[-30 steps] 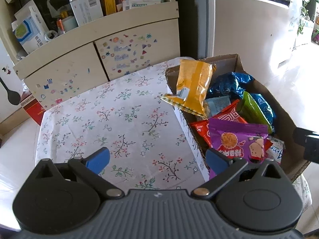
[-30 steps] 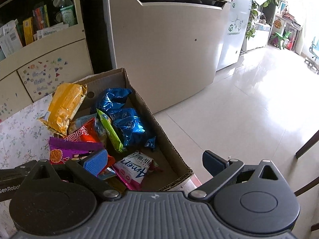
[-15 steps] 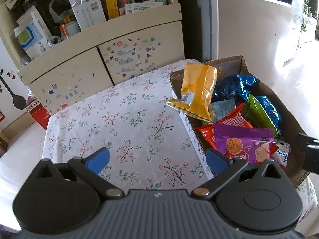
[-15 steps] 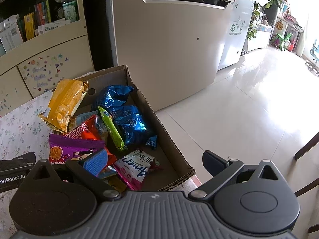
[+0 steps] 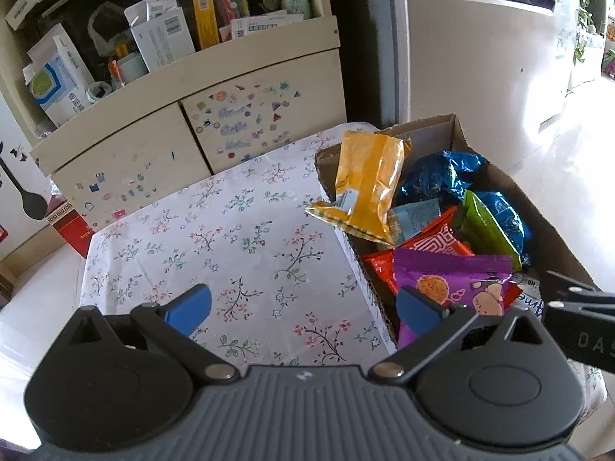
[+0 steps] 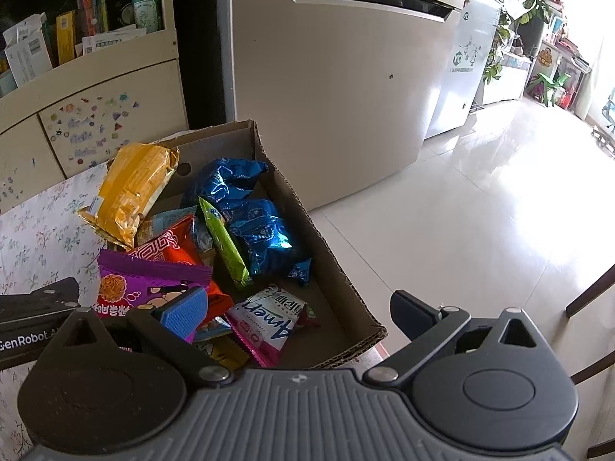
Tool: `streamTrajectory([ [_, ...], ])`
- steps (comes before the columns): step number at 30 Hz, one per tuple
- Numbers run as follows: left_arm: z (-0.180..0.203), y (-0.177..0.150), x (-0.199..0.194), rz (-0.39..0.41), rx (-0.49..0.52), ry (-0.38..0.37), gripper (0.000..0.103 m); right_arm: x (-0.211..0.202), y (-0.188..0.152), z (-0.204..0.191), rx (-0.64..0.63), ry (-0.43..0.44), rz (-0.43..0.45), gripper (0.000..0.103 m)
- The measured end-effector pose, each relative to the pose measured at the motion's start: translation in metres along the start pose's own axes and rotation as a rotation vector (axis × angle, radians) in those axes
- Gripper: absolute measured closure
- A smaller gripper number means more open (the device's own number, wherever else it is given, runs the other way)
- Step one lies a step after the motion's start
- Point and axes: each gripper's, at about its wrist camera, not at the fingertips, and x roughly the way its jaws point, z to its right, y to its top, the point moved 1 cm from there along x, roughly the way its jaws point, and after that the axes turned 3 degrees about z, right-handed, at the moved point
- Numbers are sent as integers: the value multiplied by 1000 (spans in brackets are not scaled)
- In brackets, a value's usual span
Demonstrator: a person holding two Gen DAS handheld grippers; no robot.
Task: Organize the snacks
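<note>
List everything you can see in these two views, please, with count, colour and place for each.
cardboard box: 1, brown, at the table's right end, open.
orange packet: 1, leaning over the box's left wall.
blue packets: at least 2, far side of the box.
green packet: 1, box middle, against the blue ones.
red packet: 1, under the purple one.
purple packet: 1, near left of the box.
white-and-pink packet: 1, near end of the box.
floral tablecloth: 1, white, covering the table.
cupboard: 1, cream, stickered, behind the table.
fridge: 1, pale, behind the box.
left gripper: open, over the cloth.
right gripper: open, over the box.
</note>
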Motion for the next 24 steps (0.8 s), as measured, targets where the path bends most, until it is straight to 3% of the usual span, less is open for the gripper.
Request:
streamTrajectory([
  [4, 1, 0, -3, 9, -5, -11, 1, 0, 0, -1, -4, 2, 0, 0],
  [11, 7, 0, -4, 30, 44, 33, 1, 0, 0, -3, -10, -6, 2, 0],
  [24, 6, 0, -7, 31, 28, 23, 2, -1, -1, -3, 2, -11, 7, 0],
])
